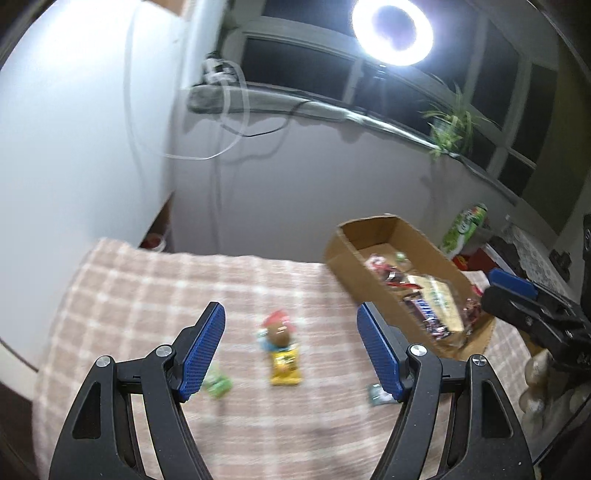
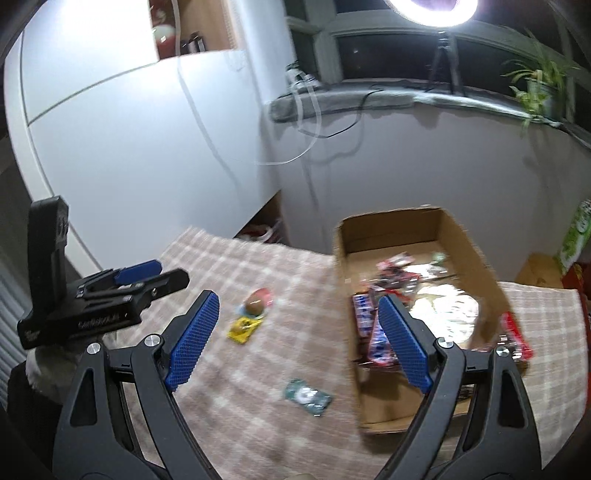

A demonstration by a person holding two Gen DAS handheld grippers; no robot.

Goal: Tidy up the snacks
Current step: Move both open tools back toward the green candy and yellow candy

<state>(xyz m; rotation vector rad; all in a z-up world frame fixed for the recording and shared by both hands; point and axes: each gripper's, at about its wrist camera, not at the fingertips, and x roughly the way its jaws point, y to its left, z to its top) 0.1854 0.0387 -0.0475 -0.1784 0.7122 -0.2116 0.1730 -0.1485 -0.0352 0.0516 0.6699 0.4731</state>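
A cardboard box (image 1: 343, 254) (image 2: 484, 258) holds several wrapped snacks on the checked tablecloth (image 1: 147, 291). Loose on the cloth lie a chocolate egg in a red wrapper (image 1: 277, 329) (image 2: 256, 302), a yellow packet (image 1: 285, 368) (image 2: 244, 328), a light green packet (image 1: 218, 384) and a dark green packet (image 1: 377, 393) (image 2: 307, 396). My left gripper (image 1: 291, 350) is open and empty above the egg and yellow packet. My right gripper (image 2: 298, 339) is open and empty, hovering over the cloth beside the box's left wall. The right gripper also shows at the right of the left wrist view (image 1: 532, 302).
A red-wrapped snack (image 2: 515, 334) lies right of the box. A green bag (image 1: 466, 225) stands behind the box. A ring light (image 1: 392, 31) and a potted plant (image 1: 452, 123) are at the window sill. White cabinets (image 1: 74, 129) stand on the left.
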